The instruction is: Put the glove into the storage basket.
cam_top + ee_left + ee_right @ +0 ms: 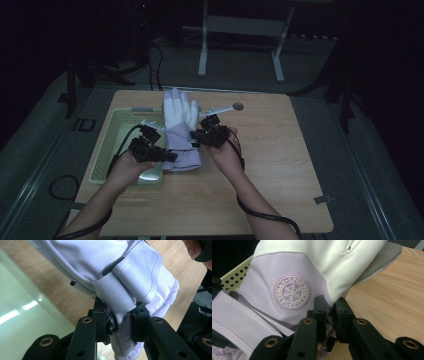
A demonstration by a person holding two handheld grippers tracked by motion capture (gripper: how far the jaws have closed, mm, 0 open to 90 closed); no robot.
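L claw (pixel 120 325) clamped on glove (pixel 180 127) cuff | R claw (pixel 329 315) pinching glove side | over desk (pixel 280 165) by tray (pixel 107 145) | risk: thin fabric bite, could slip if pulled apart

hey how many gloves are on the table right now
1. A single white and lavender ski glove lies beside the green basket, pinched at its cuff end by the left gripper and right gripper. A second underneath can't be excluded.

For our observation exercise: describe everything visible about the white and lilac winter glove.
The white and lilac padded fabric glove lies on the wooden table, fingers pointing away, beside the pale green perforated basket. A round snowflake badge reads SPORTSMAN; a strap crosses its cuff. The left gripper pinches the cuff, the right gripper its side edge.
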